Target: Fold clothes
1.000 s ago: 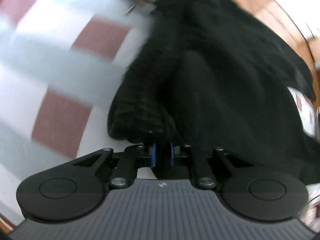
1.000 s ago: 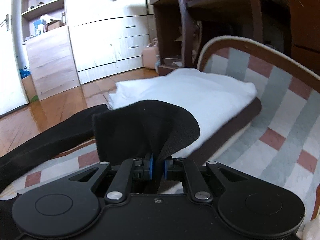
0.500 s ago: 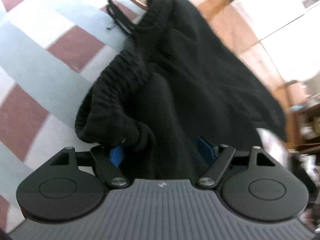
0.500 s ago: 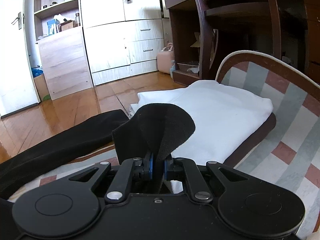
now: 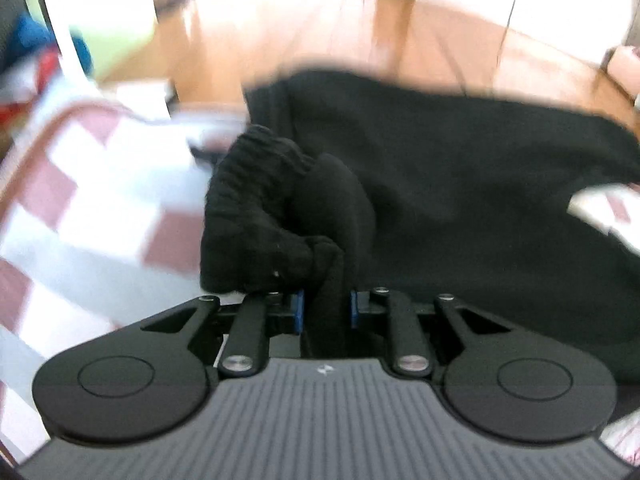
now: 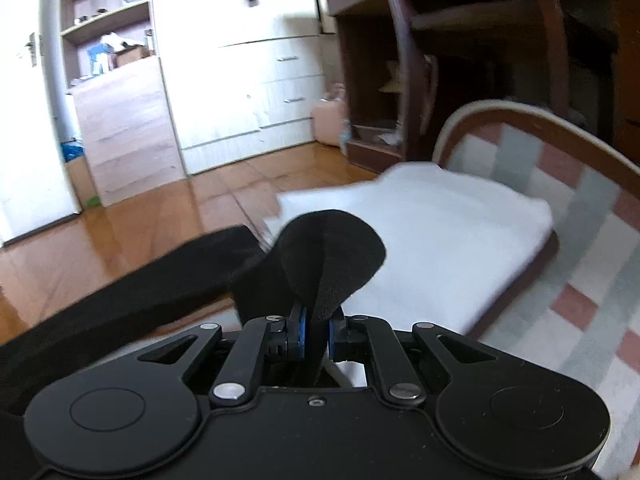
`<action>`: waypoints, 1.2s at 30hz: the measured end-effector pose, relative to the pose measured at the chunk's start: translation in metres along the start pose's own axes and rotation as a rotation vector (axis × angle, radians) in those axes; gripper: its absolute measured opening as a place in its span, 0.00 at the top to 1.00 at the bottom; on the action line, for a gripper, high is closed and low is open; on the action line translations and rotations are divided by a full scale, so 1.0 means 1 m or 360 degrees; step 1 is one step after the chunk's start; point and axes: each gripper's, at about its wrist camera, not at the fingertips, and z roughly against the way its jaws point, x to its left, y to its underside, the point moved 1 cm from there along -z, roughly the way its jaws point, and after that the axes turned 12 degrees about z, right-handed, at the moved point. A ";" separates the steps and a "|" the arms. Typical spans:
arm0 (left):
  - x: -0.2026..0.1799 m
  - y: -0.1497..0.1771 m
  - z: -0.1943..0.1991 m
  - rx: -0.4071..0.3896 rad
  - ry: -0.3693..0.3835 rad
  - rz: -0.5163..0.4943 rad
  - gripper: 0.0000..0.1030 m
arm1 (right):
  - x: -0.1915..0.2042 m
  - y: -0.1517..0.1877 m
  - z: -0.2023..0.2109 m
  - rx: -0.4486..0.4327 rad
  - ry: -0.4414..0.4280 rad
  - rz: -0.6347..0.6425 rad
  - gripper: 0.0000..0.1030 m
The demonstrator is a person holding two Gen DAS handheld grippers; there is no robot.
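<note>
Left gripper (image 5: 325, 314) jaws closing on black garment (image 5: 460, 200) (blurred view).

The left gripper (image 5: 325, 314) tilts steeply downward, its jaws closing with black fabric between the blue pads. The right gripper (image 6: 317, 338) points gently downward, clamped tight on black cloth.

Each wrist camera looks close along its own fingers toward twelve o'clock; both views share the black garment (image 5: 440, 184), checked rug (image 6: 592, 304) and wooden floor (image 5: 320, 28).
</note>
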 end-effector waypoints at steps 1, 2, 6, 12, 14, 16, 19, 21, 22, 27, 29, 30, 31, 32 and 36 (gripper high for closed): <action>0.003 -0.007 0.013 -0.0068 0.0012 0.0031 0.83 | 0.001 -0.010 0.003 -0.0014 -0.0028 -0.0008 0.90; 0.008 -0.014 0.026 -0.0135 0.0016 0.0065 0.83 | 0.001 -0.021 0.008 -0.0033 -0.0069 -0.0039 0.90; 0.042 -0.033 0.079 -0.0388 -0.0028 0.0218 0.85 | -0.009 -0.050 0.035 -0.0066 -0.0275 -0.0311 0.90; 0.099 -0.015 0.124 -0.0411 -0.0071 0.0364 0.86 | -0.003 -0.035 0.082 0.0025 -0.0452 -0.0375 0.90; 0.112 0.004 0.131 -0.0330 -0.0069 0.0367 0.86 | 0.000 -0.021 0.094 0.0087 -0.0464 -0.0371 0.90; 0.129 0.020 0.135 -0.0204 -0.0011 0.0426 0.86 | 0.000 -0.002 0.099 0.0188 -0.0447 -0.0374 0.90; 0.154 0.034 0.121 -0.0010 0.0125 0.0624 0.86 | 0.002 0.018 0.084 0.0364 -0.0429 -0.0350 0.90; 0.146 0.034 0.112 0.0014 0.0050 0.0541 0.86 | 0.016 0.021 0.071 0.0416 -0.0378 -0.0212 0.90; 0.135 0.031 0.108 0.0000 -0.0012 0.0453 0.86 | 0.031 0.020 0.067 0.0392 -0.0315 -0.0060 0.90; 0.112 0.006 0.085 -0.0043 0.0025 0.0438 0.86 | 0.070 -0.010 0.013 0.0375 -0.0375 -0.0105 0.90; 0.118 -0.008 0.072 -0.0054 0.0089 0.0551 0.86 | 0.086 -0.027 -0.020 0.0475 -0.0329 -0.0126 0.90; 0.122 -0.012 0.065 -0.0056 0.0110 0.0609 0.86 | 0.094 -0.034 -0.036 0.0539 -0.0300 -0.0139 0.90; 0.125 -0.017 0.058 -0.0058 0.0130 0.0667 0.86 | 0.101 -0.042 -0.052 0.0600 -0.0281 -0.0144 0.90; 0.129 -0.021 0.050 -0.0061 0.0147 0.0722 0.86 | 0.112 -0.050 -0.068 0.0651 -0.0259 -0.0108 0.90; 0.144 -0.041 0.006 -0.0051 0.0070 0.0897 0.86 | 0.152 -0.081 -0.129 0.0806 -0.0109 0.0113 0.90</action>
